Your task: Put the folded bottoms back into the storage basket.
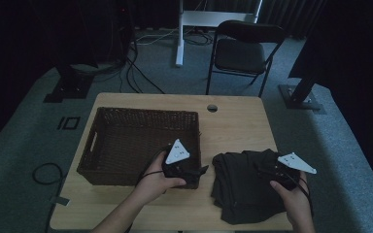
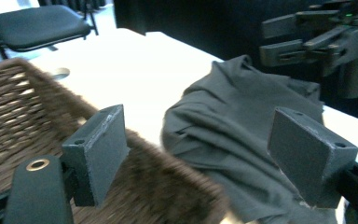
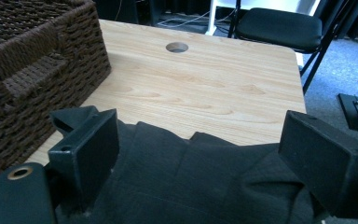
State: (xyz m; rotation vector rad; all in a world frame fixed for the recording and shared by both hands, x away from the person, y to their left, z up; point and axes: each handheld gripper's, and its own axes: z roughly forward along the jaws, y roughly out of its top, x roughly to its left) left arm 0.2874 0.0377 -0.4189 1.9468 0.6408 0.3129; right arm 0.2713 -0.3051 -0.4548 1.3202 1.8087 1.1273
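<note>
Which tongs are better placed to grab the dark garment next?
Right. The right tongs hang open directly over the dark garment, jaws straddling its folds. The left tongs are open at the basket corner, beside the cloth.

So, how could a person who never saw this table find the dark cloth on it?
Start at the light wooden table. A brown wicker basket fills its left half. The dark cloth lies crumpled to the right of it, near the front edge: the one soft, loose thing there.
</note>
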